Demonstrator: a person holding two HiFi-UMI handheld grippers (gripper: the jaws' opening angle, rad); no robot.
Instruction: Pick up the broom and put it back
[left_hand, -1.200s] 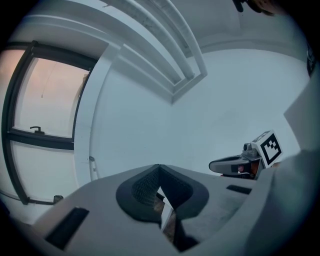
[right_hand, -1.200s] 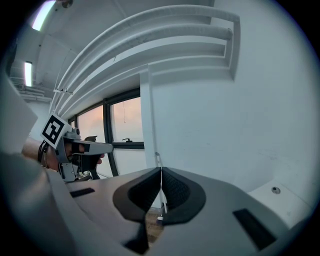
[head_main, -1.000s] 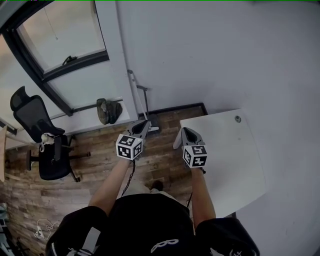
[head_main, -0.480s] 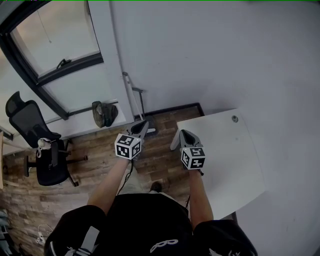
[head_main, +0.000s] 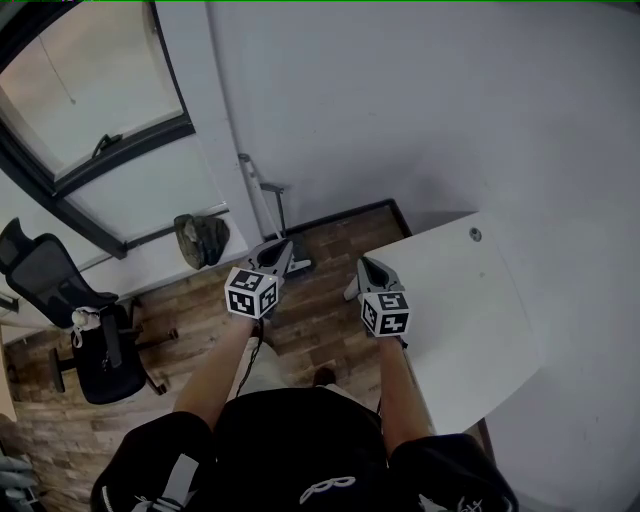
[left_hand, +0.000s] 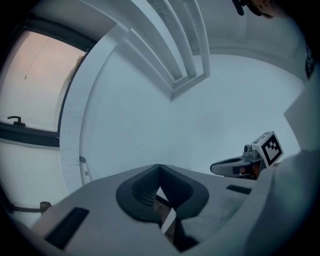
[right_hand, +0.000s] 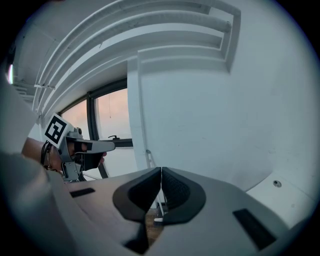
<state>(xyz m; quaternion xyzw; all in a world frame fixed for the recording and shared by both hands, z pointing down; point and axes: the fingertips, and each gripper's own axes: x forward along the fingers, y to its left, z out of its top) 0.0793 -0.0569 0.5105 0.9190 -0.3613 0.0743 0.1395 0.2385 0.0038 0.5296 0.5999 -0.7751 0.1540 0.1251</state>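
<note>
The broom (head_main: 262, 205) leans upright against the white wall beside the window, its thin pale handle rising from a head near the skirting. Next to it stands a second short handle (head_main: 287, 210) with a base on the floor. My left gripper (head_main: 284, 247) is shut and empty, its tip just short of that base. My right gripper (head_main: 363, 266) is also shut and empty, over the table's near-left corner. The broom handle (left_hand: 84, 168) shows at far left in the left gripper view. In the right gripper view the handle (right_hand: 150, 159) stands just above the closed jaws.
A white table (head_main: 470, 310) fills the right side against the wall. A black office chair (head_main: 95, 340) stands on the wooden floor at left. A dark bag (head_main: 200, 238) lies on the low window ledge. The window frame (head_main: 90, 160) runs across the upper left.
Both grippers have moved a little forward toward the wall and the broom, still shut. The head view has swung, so the chair and window slid toward the left edge.
</note>
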